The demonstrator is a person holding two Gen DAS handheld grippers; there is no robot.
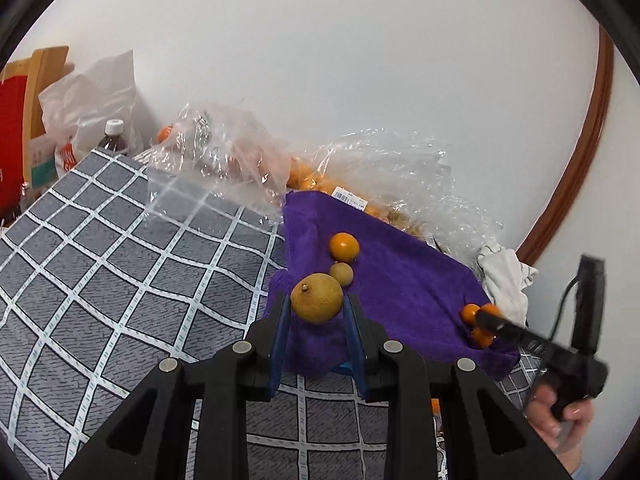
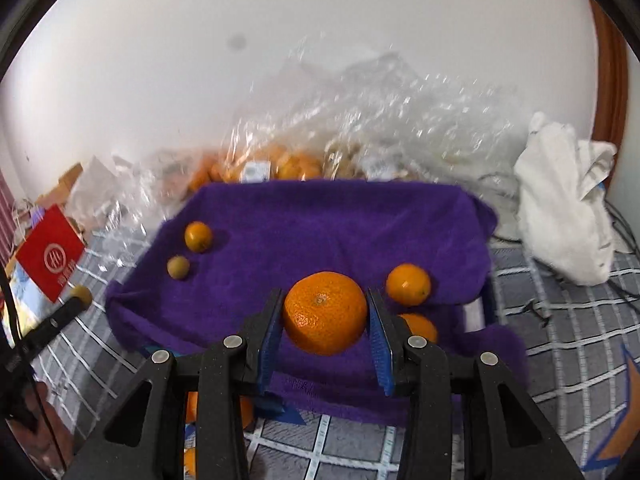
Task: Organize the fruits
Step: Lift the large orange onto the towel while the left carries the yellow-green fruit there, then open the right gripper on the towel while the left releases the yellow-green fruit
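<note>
My left gripper (image 1: pixel 316 304) is shut on a yellow-brown round fruit (image 1: pixel 317 298) and holds it over the near left edge of a purple towel (image 1: pixel 400 280). A small brown fruit (image 1: pixel 341 273) and a small orange (image 1: pixel 344 246) lie on the towel just beyond. My right gripper (image 2: pixel 325 308) is shut on a large orange (image 2: pixel 325 312) above the towel (image 2: pixel 320 232). Two small oranges (image 2: pixel 408 283) lie to its right. The right gripper also shows in the left wrist view (image 1: pixel 486 320), with oranges around its tip.
Crumpled clear plastic bags (image 1: pixel 380 168) holding more oranges lie behind the towel by the white wall. A white cloth (image 2: pixel 564 208) lies at the right. A bottle (image 1: pixel 113 138), a white bag and red packaging stand at the far left. The surface has a grey checked cover (image 1: pixel 120 280).
</note>
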